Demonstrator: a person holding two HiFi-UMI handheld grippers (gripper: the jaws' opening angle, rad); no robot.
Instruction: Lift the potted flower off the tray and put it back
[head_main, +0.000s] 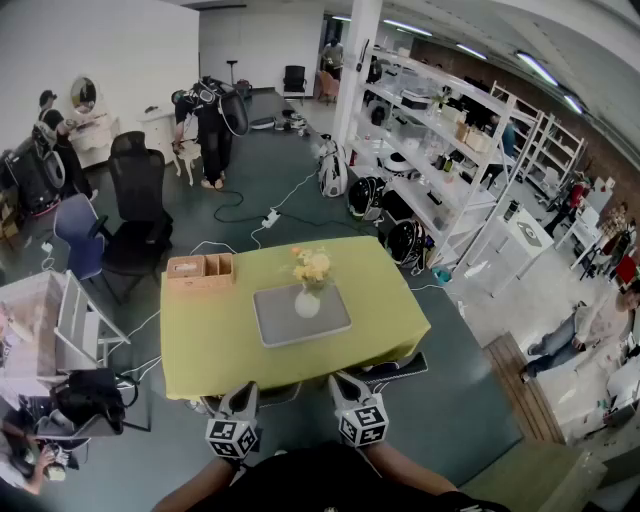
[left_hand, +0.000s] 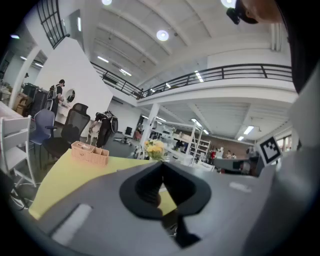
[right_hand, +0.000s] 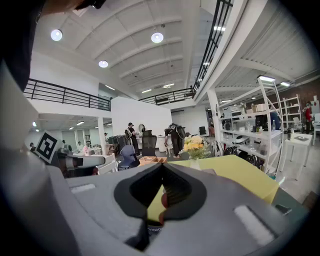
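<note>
Masking vase of potted flower (left_hand: 155, 148), shut left claw (left_hand: 161, 165), blooms visible above

Grey-shelled left gripper (head_main: 241, 398) and right gripper (head_main: 347, 388) — each bearing a black-and-white marker cube (head_main: 362, 422) — the person wears a black top (head_main: 330, 480).

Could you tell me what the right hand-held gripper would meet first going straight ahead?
The right hand-held gripper would probably meet the yellow-green table top first, short of the grey tray, though depth is unclear.

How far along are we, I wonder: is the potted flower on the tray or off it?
On it: the potted flower stands upright on the grey tray, in the middle of the yellow table.
</note>
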